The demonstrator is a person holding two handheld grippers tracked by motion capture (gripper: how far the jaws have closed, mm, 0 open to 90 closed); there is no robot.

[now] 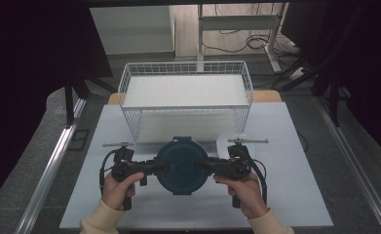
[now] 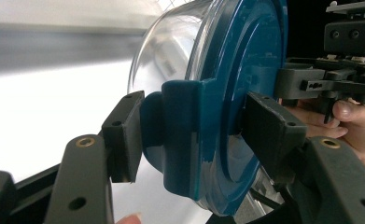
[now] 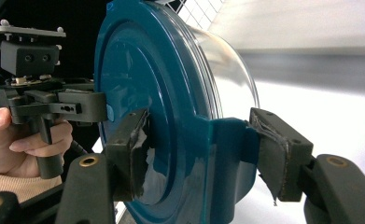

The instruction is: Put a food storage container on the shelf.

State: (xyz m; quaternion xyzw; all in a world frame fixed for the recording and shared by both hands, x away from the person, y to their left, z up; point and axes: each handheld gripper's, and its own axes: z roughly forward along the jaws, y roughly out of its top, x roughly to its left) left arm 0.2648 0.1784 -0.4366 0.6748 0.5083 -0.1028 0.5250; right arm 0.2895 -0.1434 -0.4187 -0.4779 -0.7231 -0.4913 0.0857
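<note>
A lab-style recording bay is showing here: a plain white table [image 1: 285, 146] is standing beyond the grippers between metal rails [image 1: 51, 165], dark curtains [image 1: 27, 73] are hanging to either side, and loose cables [image 1: 256, 41] are trailing over the floor past a white frame stand [image 1: 237, 22].

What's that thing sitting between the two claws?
A clear round container with a blue lid, seen in the high view. The left claw and right claw each clamp a lid tab.
</note>
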